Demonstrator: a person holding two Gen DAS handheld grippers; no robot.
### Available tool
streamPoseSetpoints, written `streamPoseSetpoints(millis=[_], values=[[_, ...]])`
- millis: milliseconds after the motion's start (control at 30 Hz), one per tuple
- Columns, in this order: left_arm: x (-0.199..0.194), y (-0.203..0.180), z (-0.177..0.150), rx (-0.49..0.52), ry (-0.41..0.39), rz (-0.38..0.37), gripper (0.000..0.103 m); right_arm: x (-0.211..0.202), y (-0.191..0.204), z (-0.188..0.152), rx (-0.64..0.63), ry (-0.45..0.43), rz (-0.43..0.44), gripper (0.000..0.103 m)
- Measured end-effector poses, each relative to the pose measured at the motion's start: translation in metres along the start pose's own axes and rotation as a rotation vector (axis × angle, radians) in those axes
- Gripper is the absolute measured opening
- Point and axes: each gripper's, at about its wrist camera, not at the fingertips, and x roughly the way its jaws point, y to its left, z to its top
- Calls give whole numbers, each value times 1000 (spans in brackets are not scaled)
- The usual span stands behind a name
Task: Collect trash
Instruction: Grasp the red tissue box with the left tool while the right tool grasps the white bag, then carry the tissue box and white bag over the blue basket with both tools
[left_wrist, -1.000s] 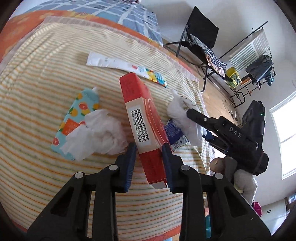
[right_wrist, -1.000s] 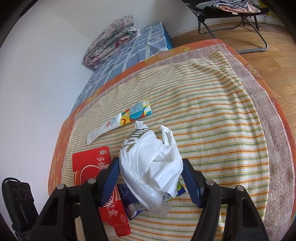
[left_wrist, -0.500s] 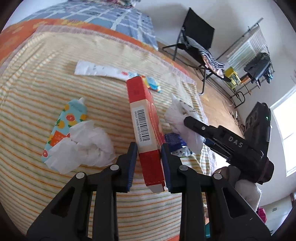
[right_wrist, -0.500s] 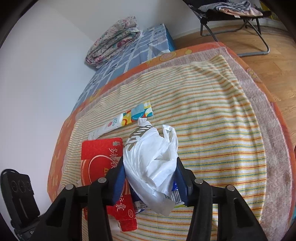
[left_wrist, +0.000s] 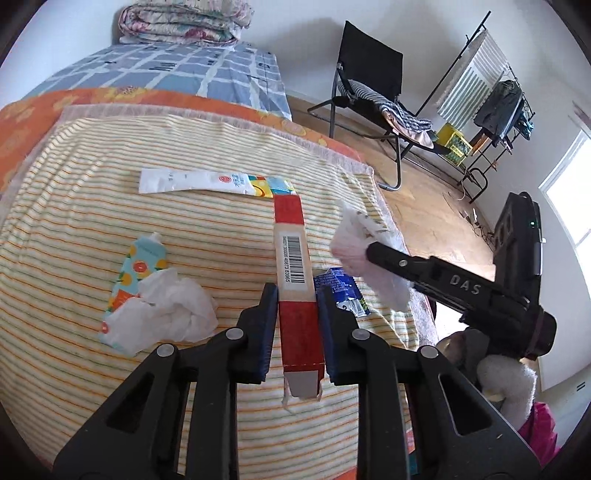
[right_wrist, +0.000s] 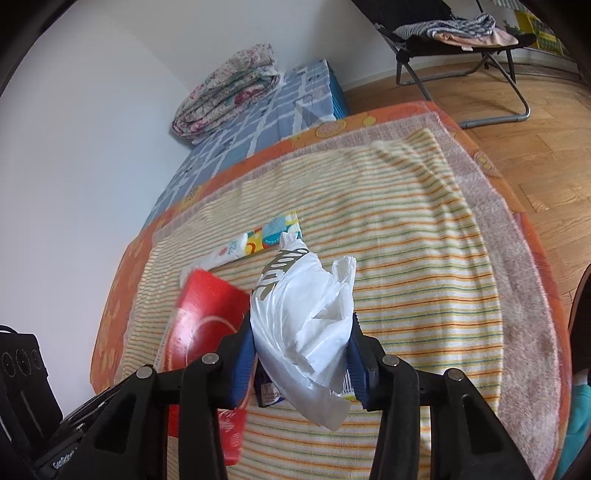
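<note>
Left hand-held gripper: jaws narrowed onto a flat red cardboard box with a white barcode label; the blue pads press on its two broad faces. The jaws have just been closing, with the box between them.
Red box, position: held edge-on, its long axis running away from the camera, its open torn end nearest the lens; clear of the bedding in the left wrist view.
Right hand-held gripper: jaws partly closed on a crumpled white plastic bag with grey lettering; both pads touch the bag's sides. The jaws have just been closing, with the bag between them.
White bag, position: bulges above and below the pads, its loose end hanging toward the camera.
Blue printed wrapper: lies on the striped yellow-and-orange towel, just beside the right pad of the left gripper and under the bag.
Remaining litter on towel: a crumpled white tissue resting against a pale blue fruit-print packet; a long white tube pack with a coloured end farther off.
Supporting surface: a bed with an orange cover; a folded floral quilt at its far end.
Surroundings: a black folding chair stands on the wooden floor.
</note>
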Motion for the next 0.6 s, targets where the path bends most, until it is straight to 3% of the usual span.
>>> streamPoseSetpoints(millis=[333, 600], values=[[-31, 13, -18, 60, 3, 39, 20, -39, 22, -17, -62, -42, -21, 45], [-3, 15, -45, 101, 105, 99, 24, -70, 38, -46, -83, -56, -27, 45]])
